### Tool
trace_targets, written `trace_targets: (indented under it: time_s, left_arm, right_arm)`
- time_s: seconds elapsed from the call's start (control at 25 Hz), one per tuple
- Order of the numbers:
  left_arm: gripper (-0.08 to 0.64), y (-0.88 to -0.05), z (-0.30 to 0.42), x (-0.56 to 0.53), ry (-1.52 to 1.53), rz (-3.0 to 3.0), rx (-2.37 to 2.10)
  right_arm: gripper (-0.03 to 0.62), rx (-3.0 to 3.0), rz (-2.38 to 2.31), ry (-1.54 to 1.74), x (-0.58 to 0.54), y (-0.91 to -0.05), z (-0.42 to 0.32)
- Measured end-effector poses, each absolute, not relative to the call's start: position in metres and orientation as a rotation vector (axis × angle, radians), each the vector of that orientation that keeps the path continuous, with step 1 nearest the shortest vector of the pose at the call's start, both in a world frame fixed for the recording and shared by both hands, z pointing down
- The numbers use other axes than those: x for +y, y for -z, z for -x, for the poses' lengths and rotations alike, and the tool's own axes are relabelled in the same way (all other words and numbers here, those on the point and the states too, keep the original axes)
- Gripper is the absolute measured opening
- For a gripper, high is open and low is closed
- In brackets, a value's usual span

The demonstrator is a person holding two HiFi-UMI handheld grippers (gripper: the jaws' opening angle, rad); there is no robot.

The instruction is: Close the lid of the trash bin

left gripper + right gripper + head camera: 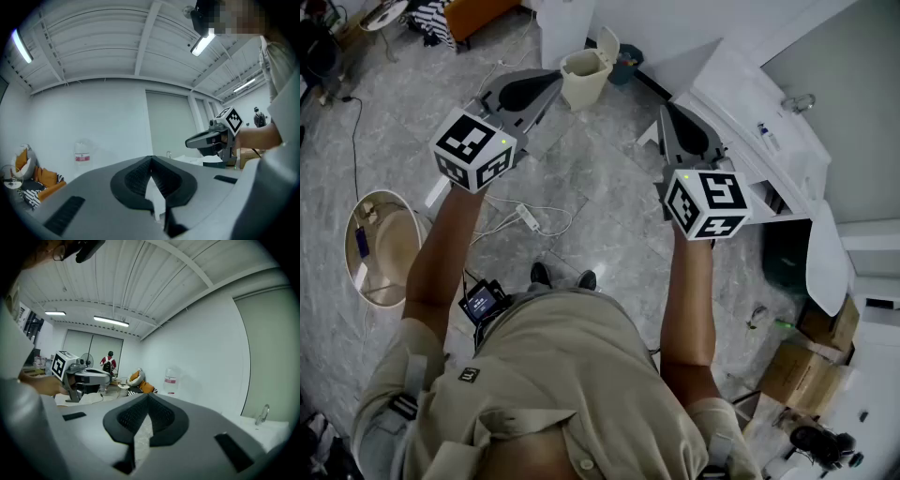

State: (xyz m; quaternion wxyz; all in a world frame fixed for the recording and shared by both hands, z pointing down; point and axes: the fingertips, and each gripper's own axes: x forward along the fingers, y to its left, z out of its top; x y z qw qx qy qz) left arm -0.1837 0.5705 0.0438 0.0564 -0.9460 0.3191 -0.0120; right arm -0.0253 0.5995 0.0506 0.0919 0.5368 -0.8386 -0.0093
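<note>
A cream trash bin (584,77) stands on the grey marble floor ahead, its lid (607,44) tipped up at the back. My left gripper (557,78) points at the bin, its tips just to the bin's left and a little short of it. The jaws are shut with nothing between them (151,158). My right gripper (664,111) is held to the bin's right and nearer to me, also shut and empty (148,394). Each gripper shows in the other's view: the right gripper (218,136) and the left gripper (79,376). Neither gripper view shows the bin.
A small blue bin (627,64) sits behind the trash bin. A white counter (750,112) with a tap (798,101) runs along the right. A power strip (528,217) and cables lie on the floor. A round table (380,246) stands left, cardboard boxes (802,361) lower right.
</note>
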Motion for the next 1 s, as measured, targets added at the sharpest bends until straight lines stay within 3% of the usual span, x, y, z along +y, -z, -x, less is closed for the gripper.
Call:
trace_targets:
  time_s: [1.0]
  left_arm:
    - [0.015, -0.067, 0.241, 0.53, 0.006, 2.913, 0.972]
  right_arm:
    - [0.026, -2.483, -1.675, -0.057, 0.564, -0.062, 0.066]
